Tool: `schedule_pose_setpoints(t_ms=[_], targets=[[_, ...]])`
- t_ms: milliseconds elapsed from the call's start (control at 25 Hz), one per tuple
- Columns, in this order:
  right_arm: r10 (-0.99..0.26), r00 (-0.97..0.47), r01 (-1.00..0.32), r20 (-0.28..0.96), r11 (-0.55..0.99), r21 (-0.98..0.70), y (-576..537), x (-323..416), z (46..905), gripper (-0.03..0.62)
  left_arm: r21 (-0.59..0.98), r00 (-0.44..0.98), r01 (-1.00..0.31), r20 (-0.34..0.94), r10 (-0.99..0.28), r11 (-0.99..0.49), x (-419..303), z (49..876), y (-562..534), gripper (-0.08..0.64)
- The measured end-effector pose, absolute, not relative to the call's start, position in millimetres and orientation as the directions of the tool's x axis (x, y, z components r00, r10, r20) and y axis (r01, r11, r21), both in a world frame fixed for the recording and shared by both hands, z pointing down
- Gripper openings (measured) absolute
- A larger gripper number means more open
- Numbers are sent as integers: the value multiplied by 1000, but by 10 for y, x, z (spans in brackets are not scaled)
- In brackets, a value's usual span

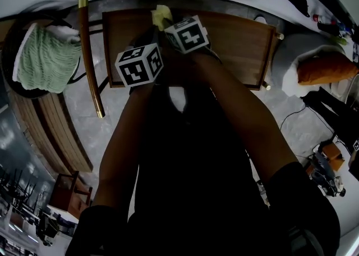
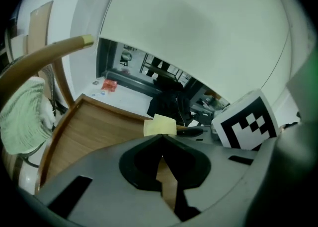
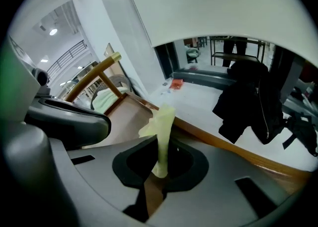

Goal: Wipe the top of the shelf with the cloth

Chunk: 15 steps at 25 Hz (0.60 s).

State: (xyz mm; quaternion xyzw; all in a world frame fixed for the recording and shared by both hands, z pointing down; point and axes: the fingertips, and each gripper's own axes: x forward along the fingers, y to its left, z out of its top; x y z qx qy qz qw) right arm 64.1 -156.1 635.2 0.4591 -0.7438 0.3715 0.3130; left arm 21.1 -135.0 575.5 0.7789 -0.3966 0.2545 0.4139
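Observation:
The brown wooden shelf top [image 1: 238, 42] lies below both grippers in the head view. A pale yellow cloth [image 1: 161, 17] sticks out over its far edge. My right gripper [image 3: 160, 164] is shut on that cloth [image 3: 162, 129], which stands up from the jaws as a narrow folded strip. My left gripper [image 2: 162, 144] is just left of it, shut with nothing between its jaws; only the wood [image 2: 94, 131] shows through the gap behind them. From the left gripper view the cloth [image 2: 160, 125] shows ahead, beside the right gripper's marker cube [image 2: 248, 124].
A chair with a green knitted cushion [image 1: 45, 59] and a curved wooden rail [image 1: 90, 53] stands left of the shelf. An orange cushion [image 1: 325, 67] on white padding sits at the right. Dark clothing [image 3: 253, 102] lies on the white surface beyond the shelf's far edge.

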Motion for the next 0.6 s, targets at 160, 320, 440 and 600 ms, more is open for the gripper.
schedule_pose_setpoints(t_ms=[160, 320, 440, 600], targets=[[-459, -369, -923, 808, 286, -259, -1456, 892, 6324, 41, 449, 576, -813, 715, -396, -370, 515, 5707, -1304, 11], [-460, -362, -928, 811, 262, -265, -1348, 1132, 6281, 41, 448, 589, -801, 708, -389, -397, 754, 5667, -1270, 11], [-467, -336, -939, 818, 233, -253, -1265, 1363, 6289, 41, 448, 597, -793, 708, -378, -413, 912, 5691, -1228, 11], [-470, -307, -951, 828, 190, -246, -1130, 1672, 6312, 41, 454, 610, -779, 709, -355, -432, 1133, 5731, -1147, 11]])
